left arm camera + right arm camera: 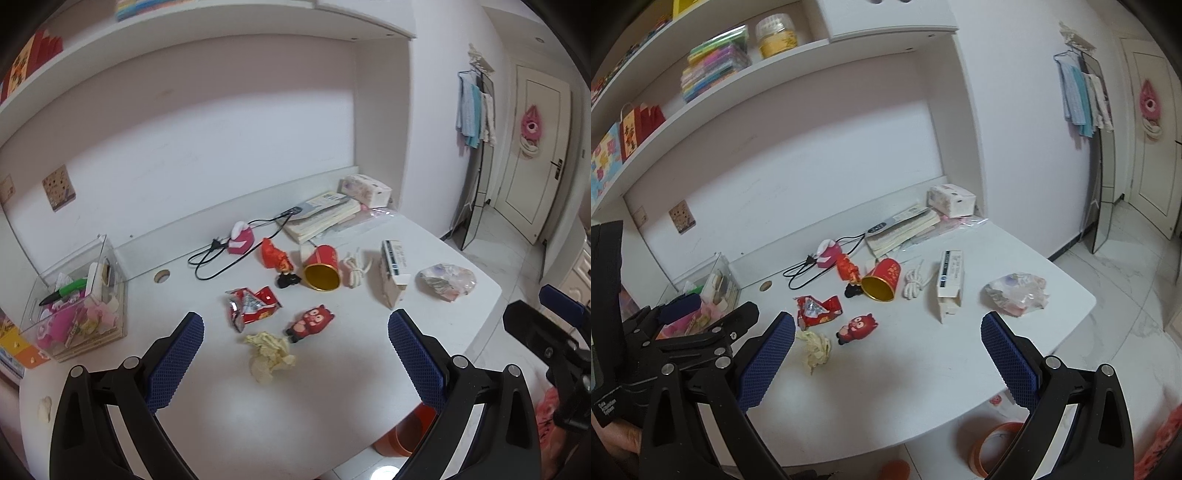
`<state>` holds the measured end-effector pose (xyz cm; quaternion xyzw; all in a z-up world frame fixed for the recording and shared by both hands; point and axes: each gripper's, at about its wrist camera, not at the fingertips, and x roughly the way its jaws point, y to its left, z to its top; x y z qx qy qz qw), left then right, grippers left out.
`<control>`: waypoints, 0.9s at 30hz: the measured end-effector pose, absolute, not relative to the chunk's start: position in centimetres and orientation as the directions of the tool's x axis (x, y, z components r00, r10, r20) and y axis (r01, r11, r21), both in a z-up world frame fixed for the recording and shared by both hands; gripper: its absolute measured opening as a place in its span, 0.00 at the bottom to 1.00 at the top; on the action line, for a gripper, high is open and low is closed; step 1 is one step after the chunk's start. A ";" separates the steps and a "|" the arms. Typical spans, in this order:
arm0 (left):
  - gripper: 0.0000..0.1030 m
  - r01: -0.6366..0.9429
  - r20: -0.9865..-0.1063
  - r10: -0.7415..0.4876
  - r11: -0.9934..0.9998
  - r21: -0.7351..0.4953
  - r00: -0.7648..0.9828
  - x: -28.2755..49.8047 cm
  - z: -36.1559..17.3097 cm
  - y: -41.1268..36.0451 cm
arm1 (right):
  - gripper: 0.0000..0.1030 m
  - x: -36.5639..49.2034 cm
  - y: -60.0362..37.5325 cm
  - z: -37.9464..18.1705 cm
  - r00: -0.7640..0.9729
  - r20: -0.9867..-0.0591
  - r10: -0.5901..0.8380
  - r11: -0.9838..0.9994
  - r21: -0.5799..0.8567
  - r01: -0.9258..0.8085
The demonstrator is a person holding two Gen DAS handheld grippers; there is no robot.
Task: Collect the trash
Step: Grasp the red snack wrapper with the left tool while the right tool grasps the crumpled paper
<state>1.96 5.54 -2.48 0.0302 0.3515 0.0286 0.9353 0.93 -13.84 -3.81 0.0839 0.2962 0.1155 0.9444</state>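
Observation:
Trash lies on the white desk (332,387): a crumpled yellowish paper ball (269,354) (814,347), a torn red snack wrapper (249,304) (817,309), a red foil wrapper (273,254), a tipped red paper cup (322,269) (881,280), an open white carton (394,271) (949,282) and a crumpled plastic bag (447,280) (1015,291). My left gripper (295,363) is open and empty above the paper ball. My right gripper (888,363) is open and empty over the desk front.
An orange bin (402,432) (993,450) stands on the floor under the desk's front right corner. A red figurine (310,321), black cable (236,247), white cord (355,271), books (321,218), tissue box (365,190) and clear organiser box (77,299) also sit on the desk.

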 end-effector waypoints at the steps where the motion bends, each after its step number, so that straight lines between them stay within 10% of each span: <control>1: 0.96 -0.039 -0.659 0.078 0.996 0.074 0.748 2.1 -2.6 6.0 | 0.96 1.3 -13.2 -3.9 0.794 -0.544 0.270 0.960 0.219 -0.176; 27: 0.96 -0.004 -0.785 0.053 0.998 0.064 0.617 11.5 -8.6 16.5 | 0.96 10.2 -1.2 -9.8 0.658 -0.643 0.391 0.916 0.205 -0.344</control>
